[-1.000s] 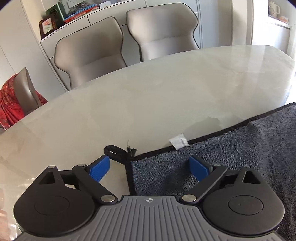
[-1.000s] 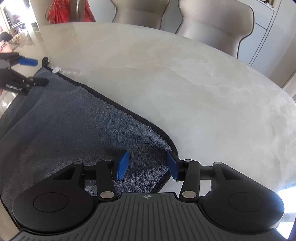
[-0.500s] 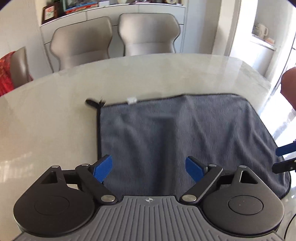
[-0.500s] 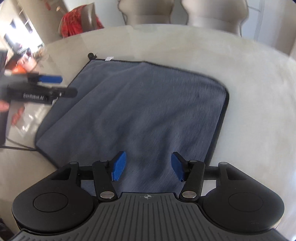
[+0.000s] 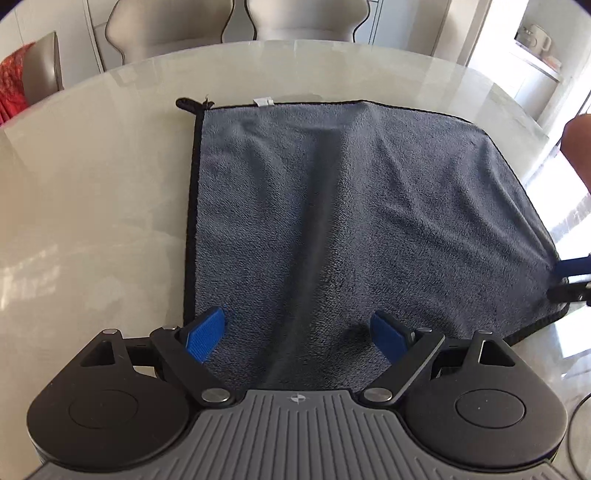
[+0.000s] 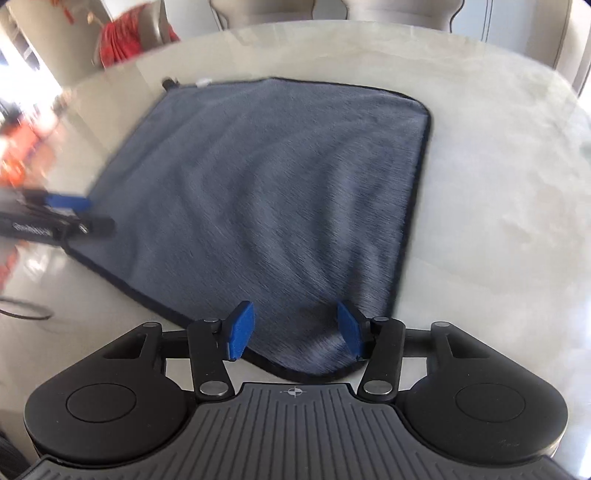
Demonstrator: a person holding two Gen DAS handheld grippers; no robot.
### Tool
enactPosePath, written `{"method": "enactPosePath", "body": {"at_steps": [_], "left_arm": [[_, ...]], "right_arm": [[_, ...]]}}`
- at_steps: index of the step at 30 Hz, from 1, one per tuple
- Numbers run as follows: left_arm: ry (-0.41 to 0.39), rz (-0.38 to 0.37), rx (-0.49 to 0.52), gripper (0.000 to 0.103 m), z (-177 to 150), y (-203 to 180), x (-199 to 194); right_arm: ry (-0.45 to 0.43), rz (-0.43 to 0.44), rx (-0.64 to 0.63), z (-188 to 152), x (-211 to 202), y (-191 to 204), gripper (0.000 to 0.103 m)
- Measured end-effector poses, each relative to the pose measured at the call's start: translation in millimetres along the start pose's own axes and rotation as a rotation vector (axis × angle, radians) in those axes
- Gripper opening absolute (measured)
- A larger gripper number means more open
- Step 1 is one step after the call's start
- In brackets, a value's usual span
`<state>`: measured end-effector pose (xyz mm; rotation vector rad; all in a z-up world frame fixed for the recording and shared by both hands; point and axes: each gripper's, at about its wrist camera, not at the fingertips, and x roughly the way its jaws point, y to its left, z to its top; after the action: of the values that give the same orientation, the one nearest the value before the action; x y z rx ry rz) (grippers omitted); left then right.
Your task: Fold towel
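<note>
A grey-blue towel (image 5: 354,221) with a black hem lies spread flat on the pale marble table (image 5: 92,206), a white tag (image 5: 263,101) and black loop (image 5: 184,104) at its far edge. My left gripper (image 5: 299,332) is open, its blue pads over the towel's near left corner. My right gripper (image 6: 293,326) is open over the towel (image 6: 280,184) at its near right corner, and also shows at the right edge of the left wrist view (image 5: 574,273). The left gripper shows at the left of the right wrist view (image 6: 66,214).
Several beige chairs (image 5: 295,18) stand along the far side of the table. One at the left carries a red cloth (image 5: 11,85). A dark cable (image 6: 22,310) lies on the table's near left. The right wrist view is motion-blurred.
Both grippers have pulled back from the towel's far corners toward its near edge. The whole towel has come into view, and both stay open.
</note>
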<state>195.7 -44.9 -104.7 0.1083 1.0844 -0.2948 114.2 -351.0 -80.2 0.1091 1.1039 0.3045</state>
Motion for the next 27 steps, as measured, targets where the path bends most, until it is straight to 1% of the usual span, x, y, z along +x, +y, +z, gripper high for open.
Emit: {"method": "enactPosePath", "body": {"at_steps": [2,4,5,6,8,9,11,12,15,18,21,22,25,26,27], "left_arm": [[0.012,0.006,0.006,0.09,0,-2,-1],[0.012,-0.002,-0.001,0.09,-1,-2,-3],[0.01,-0.01,-0.008,0.09,-3,-2,-4],[0.008,-0.018,-0.014,0.09,-4,-2,-5],[0.001,-0.018,-0.016,0.09,-8,-2,-8],[-0.001,-0.018,-0.017,0.09,-10,-2,-9],[0.0,-0.014,-0.007,0.09,-10,-4,-9],[0.0,-0.011,-0.003,0.09,-10,-4,-9],[0.001,-0.008,0.006,0.09,-11,-6,-9],[-0.002,-0.012,0.007,0.09,-12,-6,-11],[-0.002,-0.01,0.014,0.091,-12,-7,-11],[-0.001,-0.009,0.016,0.091,-12,-7,-11],[-0.002,-0.01,0.018,0.091,-13,-8,-12],[-0.002,-0.01,0.019,0.091,-13,-8,-12],[-0.001,-0.01,0.017,0.091,-13,-8,-12]], "right_arm": [[0.007,0.007,0.038,1,-1,-5,0.042],[0.025,-0.021,0.047,3,-5,-3,0.042],[0.017,-0.026,0.055,1,-9,-2,0.043],[-0.009,-0.017,0.081,-1,-17,-2,0.043],[-0.062,0.002,0.162,-8,-28,-9,0.044],[-0.077,-0.012,0.206,-11,-30,-14,0.044],[-0.077,-0.02,0.305,-18,-29,-26,0.044],[-0.065,0.006,0.392,-24,-25,-37,0.044],[-0.08,0.067,0.517,-36,-20,-49,0.044],[-0.118,0.083,0.555,-41,-18,-52,0.044],[-0.155,0.073,0.57,-42,-17,-50,0.044],[-0.163,0.062,0.559,-41,-15,-47,0.044],[-0.171,0.006,0.473,-37,-13,-31,0.044],[-0.177,-0.006,0.457,-37,-12,-28,0.041],[-0.184,-0.031,0.439,-37,-11,-23,0.034]]}}
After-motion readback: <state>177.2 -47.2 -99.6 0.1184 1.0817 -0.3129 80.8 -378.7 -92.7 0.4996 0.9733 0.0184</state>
